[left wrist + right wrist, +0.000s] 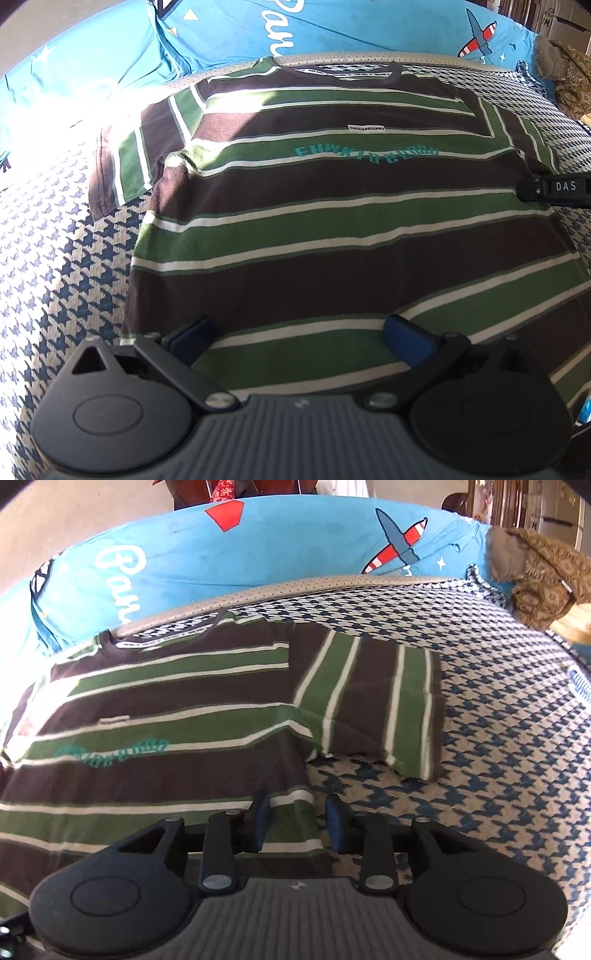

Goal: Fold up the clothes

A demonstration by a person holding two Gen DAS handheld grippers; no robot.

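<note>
The striped shirt (332,206) lies flat, face up on the houndstooth bed (498,775), sleeves spread, ready for folding. The left gripper (295,338) hovers over its lower part, jaws wide and empty; the right gripper (297,825) straddles the shirt's side edge, jaws partly open, probably to pinch it.

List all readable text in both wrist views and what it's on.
"XIAOXIANGHANMU", roughly; tiny: white tag on the striped T-shirt.
"EHWKIO 2GOOD", upside down, uncertain: teal chest print.
"DAS": right gripper, as seen from the left wrist.
"Pan...", cut off: white script on the blue bedding.
Blue label at the houndstooth mattress edge: too blurred.
</note>
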